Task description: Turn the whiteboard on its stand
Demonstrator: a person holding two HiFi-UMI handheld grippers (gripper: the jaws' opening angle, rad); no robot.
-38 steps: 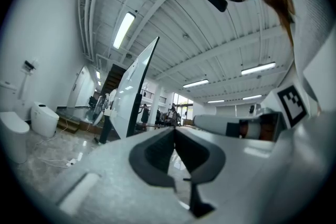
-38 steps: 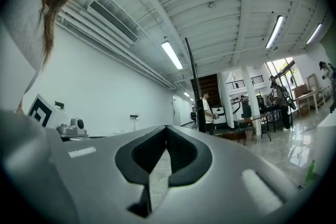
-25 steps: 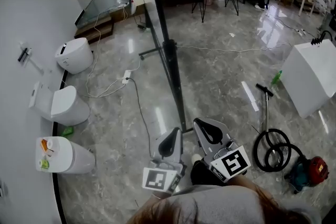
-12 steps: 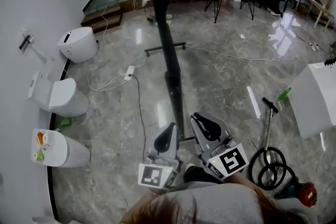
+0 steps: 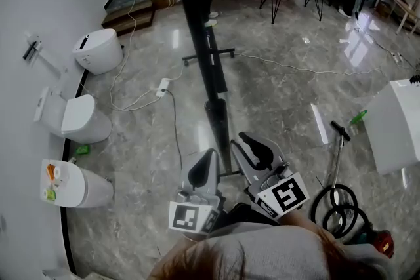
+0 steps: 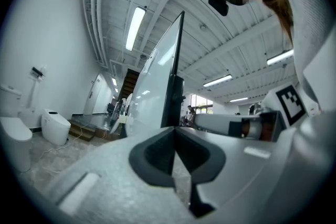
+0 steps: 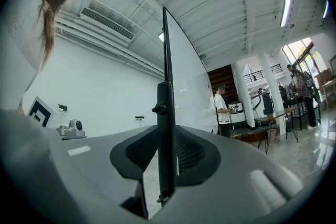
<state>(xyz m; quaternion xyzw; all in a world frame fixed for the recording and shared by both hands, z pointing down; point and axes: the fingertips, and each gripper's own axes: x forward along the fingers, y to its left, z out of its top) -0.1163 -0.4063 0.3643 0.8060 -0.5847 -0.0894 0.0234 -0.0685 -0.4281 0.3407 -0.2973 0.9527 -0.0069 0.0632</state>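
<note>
Right gripper view, fingers [image 7: 195, 153] just opening, whiteboard [image 7: 166, 123] between

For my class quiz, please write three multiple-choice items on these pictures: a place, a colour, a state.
1. In the head view, the toilets stand: A) along the left wall B) in the room's middle C) at the far end.
2. The whiteboard's frame is: A) red B) black C) yellow.
3. The right tongs are: A) shut on nothing B) out of view C) open round the whiteboard's frame.
Key: A, they line the white wall; B, its edge shows black; C, they have just been opening, and gaps show beside the frame between them.
</note>
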